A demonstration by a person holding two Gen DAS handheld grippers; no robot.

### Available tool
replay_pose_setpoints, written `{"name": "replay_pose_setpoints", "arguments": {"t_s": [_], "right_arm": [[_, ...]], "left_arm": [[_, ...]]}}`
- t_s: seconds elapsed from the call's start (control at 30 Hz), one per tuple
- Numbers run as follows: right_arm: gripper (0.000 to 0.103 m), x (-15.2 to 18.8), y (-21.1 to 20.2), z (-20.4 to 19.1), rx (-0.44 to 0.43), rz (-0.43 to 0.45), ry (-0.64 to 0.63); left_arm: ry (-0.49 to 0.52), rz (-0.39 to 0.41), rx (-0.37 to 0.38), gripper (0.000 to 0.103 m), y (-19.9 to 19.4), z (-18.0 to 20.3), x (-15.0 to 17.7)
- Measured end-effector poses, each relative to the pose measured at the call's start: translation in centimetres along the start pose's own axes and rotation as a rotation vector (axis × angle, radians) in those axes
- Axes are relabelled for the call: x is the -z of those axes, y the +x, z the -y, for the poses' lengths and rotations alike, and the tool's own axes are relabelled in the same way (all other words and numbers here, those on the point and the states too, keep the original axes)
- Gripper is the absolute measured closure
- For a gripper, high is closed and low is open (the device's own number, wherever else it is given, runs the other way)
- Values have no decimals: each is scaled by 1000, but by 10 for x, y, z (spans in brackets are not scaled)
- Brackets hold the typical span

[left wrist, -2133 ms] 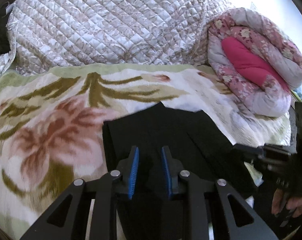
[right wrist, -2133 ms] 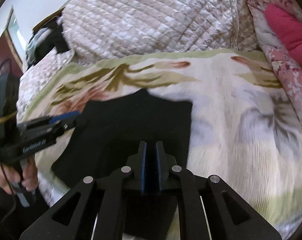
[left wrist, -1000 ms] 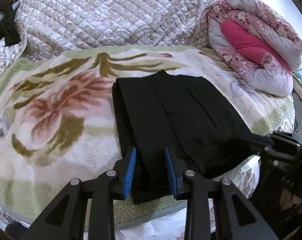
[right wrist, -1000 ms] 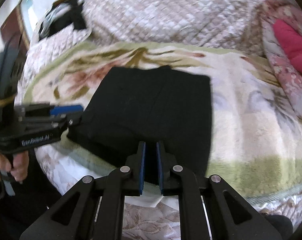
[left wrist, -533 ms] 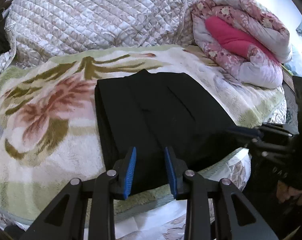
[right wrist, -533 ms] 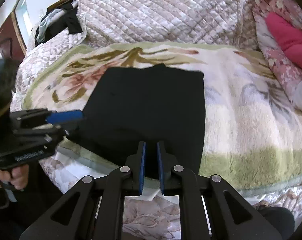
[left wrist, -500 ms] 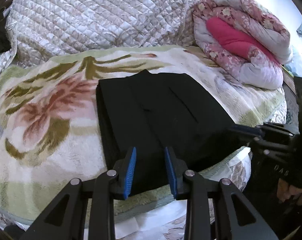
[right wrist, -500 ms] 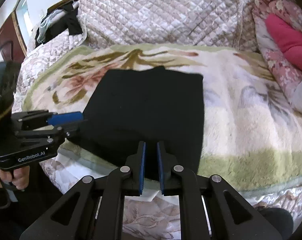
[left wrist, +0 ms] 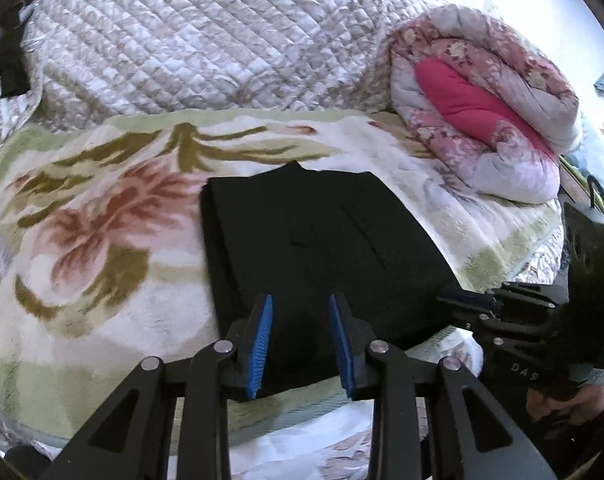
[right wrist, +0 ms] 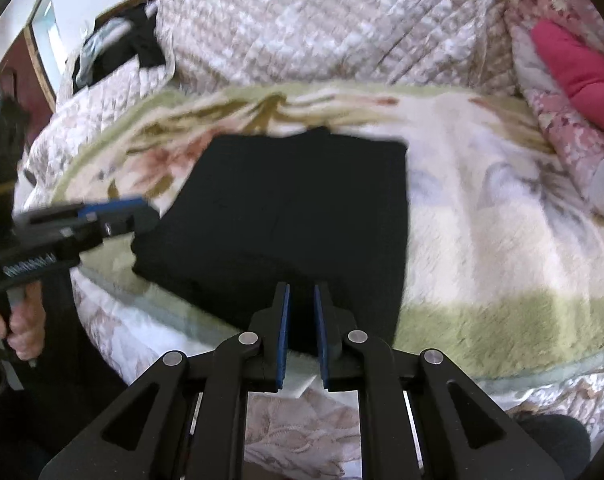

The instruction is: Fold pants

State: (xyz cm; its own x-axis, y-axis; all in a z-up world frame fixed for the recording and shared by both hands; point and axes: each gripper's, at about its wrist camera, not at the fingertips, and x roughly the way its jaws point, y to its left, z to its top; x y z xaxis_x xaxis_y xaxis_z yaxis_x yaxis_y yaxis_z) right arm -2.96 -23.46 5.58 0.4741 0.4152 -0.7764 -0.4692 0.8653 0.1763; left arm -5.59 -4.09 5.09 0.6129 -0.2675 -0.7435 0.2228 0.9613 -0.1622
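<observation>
Both wrist cameras are looking steeply down along their fingers from the bed's near edge – close in. Both are sharing the folded black pants [left wrist: 322, 248] [right wrist: 297, 208] on the floral blanket [left wrist: 101, 240] [right wrist: 502, 240], each catching the opposite gripper – sideways.

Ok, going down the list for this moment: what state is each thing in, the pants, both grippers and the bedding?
black pants: folded into a flat rectangle, lying on the blanket near the bed's front edge.
left gripper: jaws apart, nothing gripped.
right gripper: jaws nearly closed, narrow gap, nothing visibly gripped.
floral blanket: spread flat.
pink quilt: rolled up, at the blanket's far corner.
</observation>
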Motion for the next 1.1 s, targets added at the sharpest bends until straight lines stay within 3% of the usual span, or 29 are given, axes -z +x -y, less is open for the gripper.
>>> {"name": "replay_pose_setpoints", "arguments": {"t_s": [0.17, 0.27, 0.37, 0.7, 0.77, 0.83, 1.1], "right_arm": [[91, -5, -11, 2, -12, 56, 11], [91, -1, 0, 2, -15, 14, 18], [89, 1, 2, -2, -20, 4, 1], [89, -5, 4, 3, -16, 7, 14], [83, -10, 3, 6, -7, 19, 17], [64, -14, 6, 11, 0, 18, 27], [64, -21, 14, 31, 25, 31, 82]], "left_arm": [[11, 0, 29, 70, -1, 6, -1], [30, -7, 37, 70, 4, 11, -3], [52, -66, 4, 70, 20, 13, 4], [52, -55, 12, 66, 22, 10, 4], [54, -56, 8, 65, 22, 10, 4], [60, -58, -2, 65, 24, 10, 2], [51, -47, -40, 65, 36, -4, -13]]}}
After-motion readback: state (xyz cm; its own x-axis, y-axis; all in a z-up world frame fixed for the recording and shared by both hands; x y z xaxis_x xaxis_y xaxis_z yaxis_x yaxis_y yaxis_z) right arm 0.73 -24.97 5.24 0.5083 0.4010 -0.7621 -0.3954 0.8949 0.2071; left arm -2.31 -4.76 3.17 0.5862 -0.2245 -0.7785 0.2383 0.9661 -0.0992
